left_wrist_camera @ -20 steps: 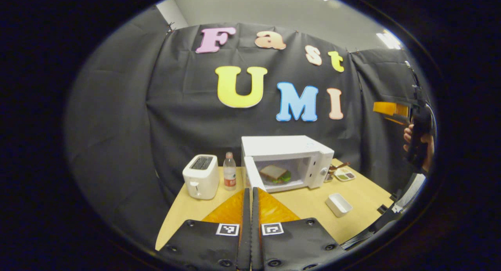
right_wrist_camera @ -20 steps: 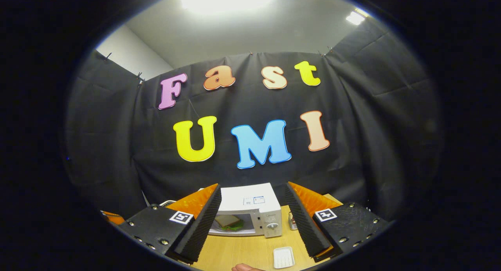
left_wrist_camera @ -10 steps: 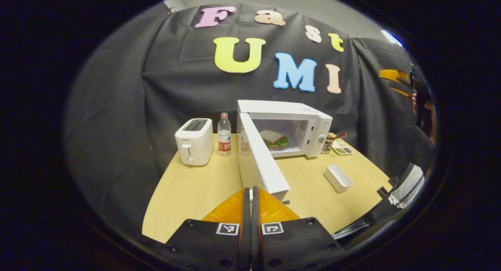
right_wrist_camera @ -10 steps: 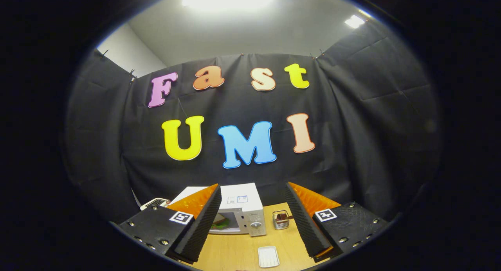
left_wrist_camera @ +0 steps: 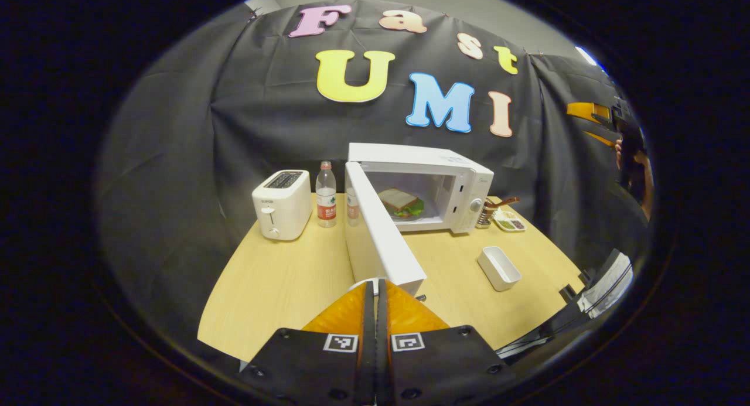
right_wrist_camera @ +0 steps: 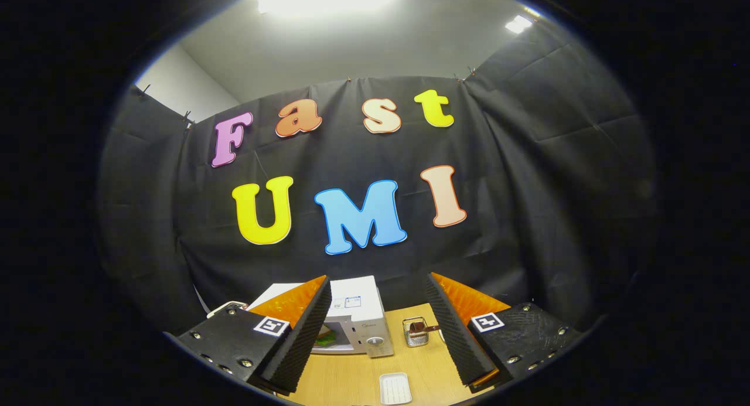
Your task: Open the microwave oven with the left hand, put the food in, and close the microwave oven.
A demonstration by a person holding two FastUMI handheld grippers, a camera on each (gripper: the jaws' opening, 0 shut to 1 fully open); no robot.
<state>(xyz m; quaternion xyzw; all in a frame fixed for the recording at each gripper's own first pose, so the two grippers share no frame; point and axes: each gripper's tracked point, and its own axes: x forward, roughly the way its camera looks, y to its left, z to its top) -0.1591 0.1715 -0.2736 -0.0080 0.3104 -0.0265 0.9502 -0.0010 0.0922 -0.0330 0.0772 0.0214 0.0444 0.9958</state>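
Observation:
A white microwave (left_wrist_camera: 436,160) stands at the back of the wooden table (left_wrist_camera: 281,283), its door (left_wrist_camera: 378,236) swung wide open toward me. A sandwich with green lettuce (left_wrist_camera: 399,202) lies inside the cavity. My left gripper (left_wrist_camera: 375,289) is shut with nothing in it, its tips just short of the door's outer edge. In the right gripper view the microwave (right_wrist_camera: 358,315) sits low between the fingers of my right gripper (right_wrist_camera: 378,289), which is open, empty and held high. That right gripper (left_wrist_camera: 592,118) and the hand holding it appear far right in the left gripper view.
A white toaster (left_wrist_camera: 281,204) and a water bottle (left_wrist_camera: 326,194) stand left of the microwave. A small white dish (left_wrist_camera: 498,268) lies on the table's right part, with a condiment tray (left_wrist_camera: 508,220) and a wire holder (right_wrist_camera: 415,331) behind it.
The left gripper's view has dropped and moved closer to the table, bringing the open door's edge right up to its shut tips. The right gripper has drifted slightly, staying open.

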